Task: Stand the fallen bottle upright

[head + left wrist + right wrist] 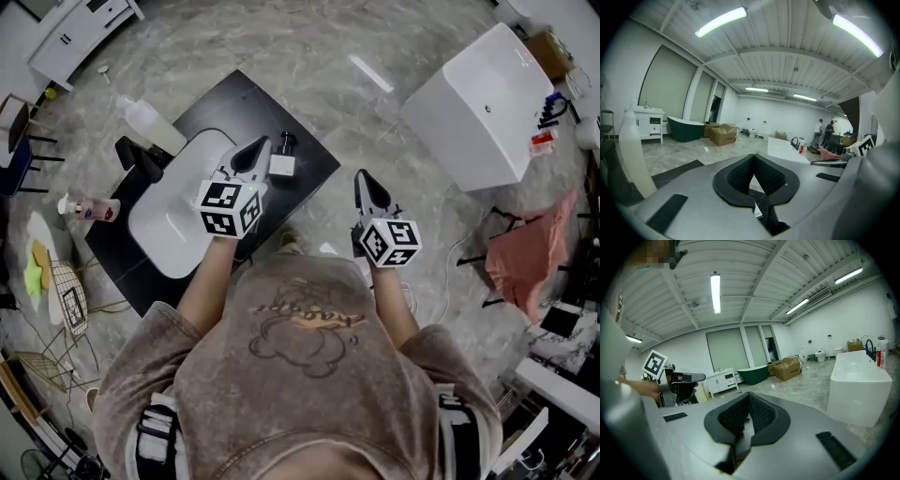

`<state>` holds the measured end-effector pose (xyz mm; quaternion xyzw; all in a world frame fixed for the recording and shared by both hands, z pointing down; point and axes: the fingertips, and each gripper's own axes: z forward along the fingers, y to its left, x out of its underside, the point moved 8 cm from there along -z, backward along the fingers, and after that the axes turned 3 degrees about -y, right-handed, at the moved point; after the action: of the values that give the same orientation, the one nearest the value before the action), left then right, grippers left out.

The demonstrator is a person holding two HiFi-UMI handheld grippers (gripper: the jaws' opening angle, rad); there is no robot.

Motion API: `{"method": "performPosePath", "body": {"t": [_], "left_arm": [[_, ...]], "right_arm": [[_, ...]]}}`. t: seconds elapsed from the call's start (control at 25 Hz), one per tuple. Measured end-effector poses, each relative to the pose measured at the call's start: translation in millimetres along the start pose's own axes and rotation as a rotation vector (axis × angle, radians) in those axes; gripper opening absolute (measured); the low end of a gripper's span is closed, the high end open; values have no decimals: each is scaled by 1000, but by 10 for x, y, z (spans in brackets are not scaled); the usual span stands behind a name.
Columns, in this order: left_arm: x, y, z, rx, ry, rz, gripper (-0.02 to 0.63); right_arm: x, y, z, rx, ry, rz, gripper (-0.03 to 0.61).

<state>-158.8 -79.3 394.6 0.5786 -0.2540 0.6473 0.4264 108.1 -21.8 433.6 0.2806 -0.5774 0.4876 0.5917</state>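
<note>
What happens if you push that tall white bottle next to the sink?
The tall white bottle stands high and narrow, so a push near its top would probably tip it. It looks like pale plastic, so likely light and not fragile. Its rounded body might roll once down.

A small clear bottle [91, 209] with pinkish-red contents and a pale cap seems to lie on its side, though the steep view leaves this unsure, at the left edge of the black counter [234, 103], cap pointing outward, well apart to the left of the fingers [251, 155] of the left gripper [260, 143]
</note>
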Motion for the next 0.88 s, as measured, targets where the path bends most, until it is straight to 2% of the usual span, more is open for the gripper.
{"method": "performPosePath", "body": {"t": [0.48,0.88], "left_arm": [[-44,46,149,-3,0,17,18],[-79,48,254,-84,-12,4,19]], "right_arm": [[-99,-71,240,-28,2,-12,-5],[-177,-286,390,-71,-1,-7,-5]]}}
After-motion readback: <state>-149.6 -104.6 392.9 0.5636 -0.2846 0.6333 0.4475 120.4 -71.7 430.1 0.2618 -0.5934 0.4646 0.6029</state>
